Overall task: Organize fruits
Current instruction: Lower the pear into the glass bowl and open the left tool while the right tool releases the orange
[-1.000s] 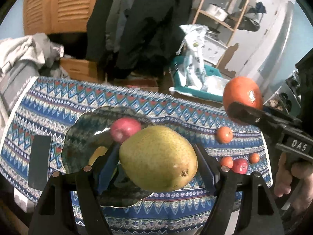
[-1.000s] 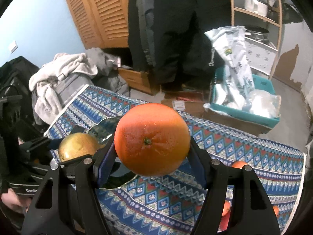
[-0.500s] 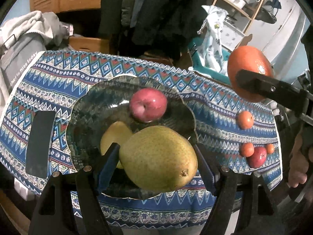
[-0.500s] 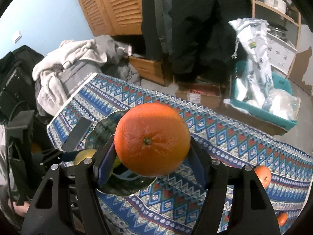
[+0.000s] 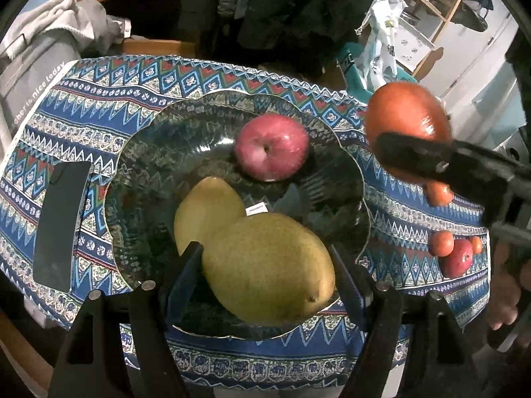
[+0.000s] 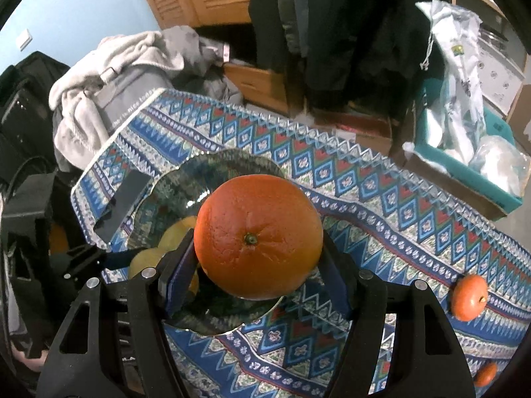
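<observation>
My left gripper point(image 5: 265, 265) is shut on a green-yellow pear point(image 5: 268, 268), held over the near part of a dark patterned bowl point(image 5: 159, 152). The bowl holds a red apple point(image 5: 272, 147) and a second pear point(image 5: 207, 210). My right gripper point(image 6: 255, 255) is shut on a large orange point(image 6: 258, 236), above the bowl's right rim point(image 6: 232, 162); that orange point(image 5: 406, 122) also shows at the right in the left wrist view. Small tangerines point(image 5: 440, 242) and a small red apple point(image 5: 459, 258) lie on the cloth to the right.
The table has a blue patterned cloth point(image 5: 199, 79). A black phone point(image 5: 61, 229) lies left of the bowl. Another tangerine point(image 6: 468, 297) lies at the right. Clothes point(image 6: 126, 66), a teal bin with bags point(image 6: 464, 132) and wooden shelving stand behind the table.
Both grippers have moved forward and tilted down over the table. The pear now hangs over the bowl, and the orange has come closer to the bowl's right rim. Both stay gripped.
</observation>
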Tool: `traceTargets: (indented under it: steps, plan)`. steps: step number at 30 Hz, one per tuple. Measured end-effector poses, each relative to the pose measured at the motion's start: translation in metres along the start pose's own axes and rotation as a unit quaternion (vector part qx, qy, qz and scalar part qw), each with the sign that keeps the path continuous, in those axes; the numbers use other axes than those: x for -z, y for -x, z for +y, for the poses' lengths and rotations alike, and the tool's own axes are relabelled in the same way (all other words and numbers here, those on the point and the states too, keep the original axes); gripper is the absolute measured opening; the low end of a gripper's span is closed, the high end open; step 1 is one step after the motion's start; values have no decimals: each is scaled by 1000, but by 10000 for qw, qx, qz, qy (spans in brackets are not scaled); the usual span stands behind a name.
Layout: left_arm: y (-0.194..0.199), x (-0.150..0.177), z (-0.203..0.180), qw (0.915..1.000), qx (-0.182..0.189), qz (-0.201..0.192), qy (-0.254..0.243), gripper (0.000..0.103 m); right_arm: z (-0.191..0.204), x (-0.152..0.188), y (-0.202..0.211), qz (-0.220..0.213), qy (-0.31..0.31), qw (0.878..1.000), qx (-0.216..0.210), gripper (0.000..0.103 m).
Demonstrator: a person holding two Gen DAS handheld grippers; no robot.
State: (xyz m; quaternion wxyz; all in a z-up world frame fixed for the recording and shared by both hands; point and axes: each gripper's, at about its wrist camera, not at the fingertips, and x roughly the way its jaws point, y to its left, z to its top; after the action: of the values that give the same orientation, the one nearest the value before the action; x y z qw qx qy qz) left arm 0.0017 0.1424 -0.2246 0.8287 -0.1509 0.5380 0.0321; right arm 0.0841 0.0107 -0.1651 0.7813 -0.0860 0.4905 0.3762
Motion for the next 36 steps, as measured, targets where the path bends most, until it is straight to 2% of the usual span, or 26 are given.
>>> traceTargets:
  steps: [12,20,22,29,36]
  plan:
    - [-5,4,-7,9998,-61,37,-182,78,3,15,-41,462,2,9989,-65,69]
    - [-21,10,-13,9989,-33,375,-262,78,1,20,-56,650,-61,9978,-95,69]
    - [-20,10,-13,9990,-85,333,-277,78,2,21,-59,696,-45,9975,-93,69]
    - [-14,3,1,9996,-62,289,-21,78,6,26,-70,866,-18,9961,-167,70]
    - [-15,3,3,9994,-26,332,59,78,2,24,-71,847,-177,9960,-222,71]
